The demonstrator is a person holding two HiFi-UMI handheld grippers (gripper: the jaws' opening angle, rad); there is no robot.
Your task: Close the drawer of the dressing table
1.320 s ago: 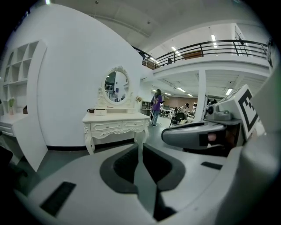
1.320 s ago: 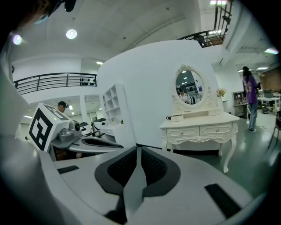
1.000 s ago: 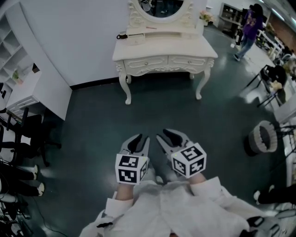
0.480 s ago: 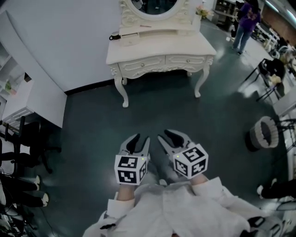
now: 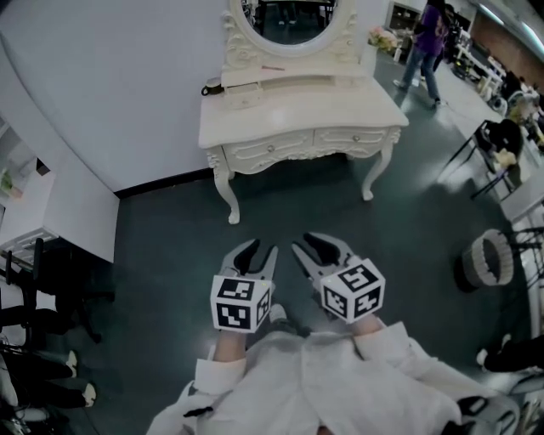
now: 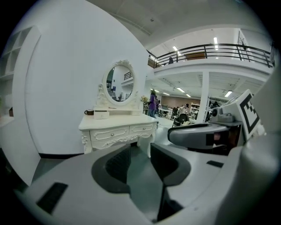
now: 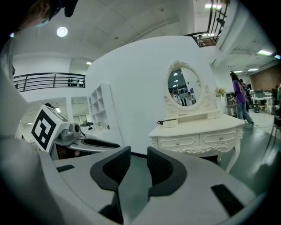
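mirror (image 5: 289, 21) atop dressing table (image 5: 306, 106), wall (image 5: 127, 76) behind
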